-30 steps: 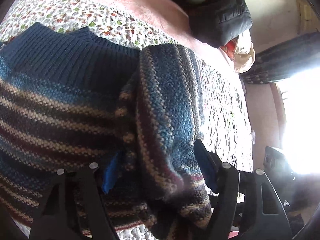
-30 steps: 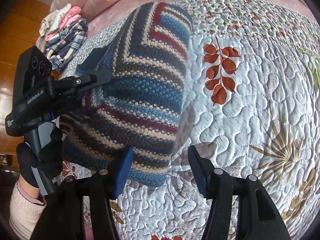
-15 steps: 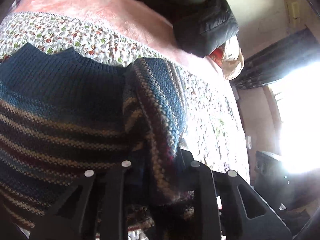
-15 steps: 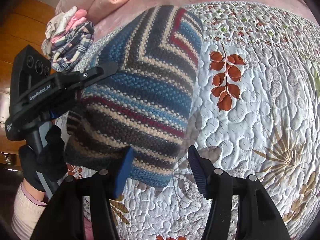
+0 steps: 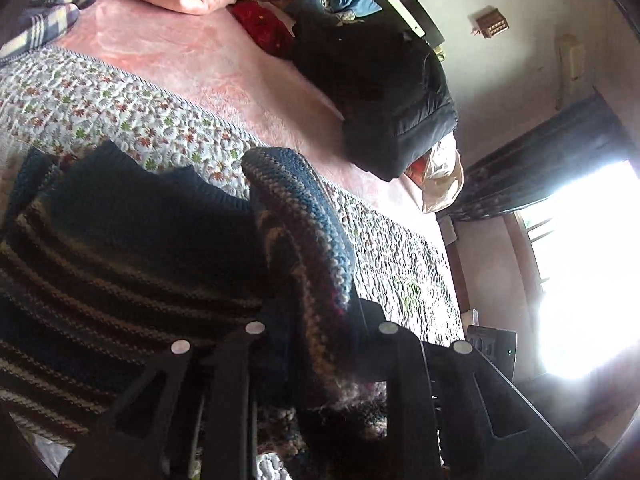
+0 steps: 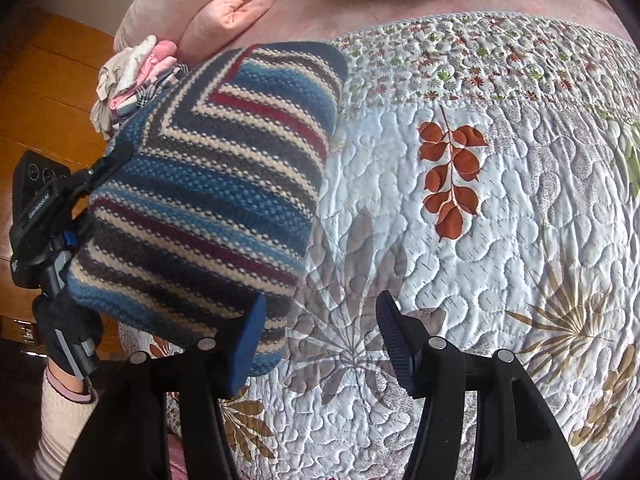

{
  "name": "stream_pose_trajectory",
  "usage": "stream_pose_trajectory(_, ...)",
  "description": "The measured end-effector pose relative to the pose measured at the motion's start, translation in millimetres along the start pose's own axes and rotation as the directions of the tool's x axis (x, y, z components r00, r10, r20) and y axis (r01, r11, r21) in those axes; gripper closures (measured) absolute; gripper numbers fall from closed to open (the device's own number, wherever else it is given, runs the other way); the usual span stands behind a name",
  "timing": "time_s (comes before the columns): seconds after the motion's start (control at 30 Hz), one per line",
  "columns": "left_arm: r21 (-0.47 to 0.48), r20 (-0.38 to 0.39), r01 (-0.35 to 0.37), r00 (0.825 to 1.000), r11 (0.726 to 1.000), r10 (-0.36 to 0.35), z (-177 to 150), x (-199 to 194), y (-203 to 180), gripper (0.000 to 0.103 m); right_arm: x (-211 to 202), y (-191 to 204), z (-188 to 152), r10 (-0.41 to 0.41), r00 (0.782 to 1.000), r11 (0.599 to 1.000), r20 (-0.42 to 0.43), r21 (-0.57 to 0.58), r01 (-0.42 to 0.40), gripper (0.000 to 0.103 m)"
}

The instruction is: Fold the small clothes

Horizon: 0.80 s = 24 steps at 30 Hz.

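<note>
A striped knit sweater in blue, cream, maroon and grey lies folded on the quilt, its left side lifted. My left gripper is shut on a thick fold of the sweater, and the navy ribbed part spreads to the left. From the right wrist view, the left gripper holds the sweater's left edge, with a black-gloved hand on its handle. My right gripper stands open by the sweater's near right corner, with only quilt between its blue pads.
A pile of small clothes and a pink blanket lie beyond the sweater. A black jacket sits on the pink bedspread. A bright window is at the right. Bare quilt stretches to the right of the sweater.
My left gripper went from wide open to shut on the sweater's fold, then tilted upward with it. The sweater's left side rose. The right gripper stayed open.
</note>
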State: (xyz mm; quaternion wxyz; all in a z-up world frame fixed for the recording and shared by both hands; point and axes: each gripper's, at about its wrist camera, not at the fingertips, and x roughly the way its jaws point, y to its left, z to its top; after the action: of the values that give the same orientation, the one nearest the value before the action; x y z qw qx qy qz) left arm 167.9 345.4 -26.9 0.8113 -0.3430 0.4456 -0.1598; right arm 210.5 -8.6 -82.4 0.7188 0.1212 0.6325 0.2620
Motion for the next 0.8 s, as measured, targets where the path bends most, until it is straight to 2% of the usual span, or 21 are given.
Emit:
stream_pose_trajectory(0.1, -0.004, 0.034, -0.016, 0.999, 1.0, 0.016, 5.3, -24.4, 16.0, 0.084, 6.3, 15.2, -2.9, 0.002, 1.0, 0.999, -0.009, -0.041, -0.003, 0.045)
stream_pose_trajectory(0.27, -0.051, 0.086, -0.042, 0.995, 0.998, 0.047, 12.5, -64.7, 56.1, 0.084, 21.5, 48.0, -2.8, 0.061, 0.998, 0.994, -0.02, -0.09, -0.062, 0.045)
stream_pose_trajectory(0.43, -0.087, 0.126, -0.063, 0.989, 0.994, 0.074, 16.8, -99.5, 92.2, 0.085, 50.0, 73.9, -0.8, 0.119, 0.992, 0.99, -0.041, -0.078, -0.122, 0.043)
stream_pose_trajectory(0.6, -0.116, 0.134, -0.091, 0.985, 0.989, 0.106, 17.9, -122.8, 129.3, 0.085, 78.4, 93.0, -3.0, 0.172, 0.982, 0.983, -0.073, -0.057, -0.176, 0.043)
stream_pose_trajectory(0.8, -0.148, 0.115, -0.12, 0.984, 0.982, 0.138, 7.1, -127.9, 180.8, 0.085, 99.5, 104.3, -9.6, 0.163, 0.982, 0.984, -0.096, -0.052, -0.169, 0.043)
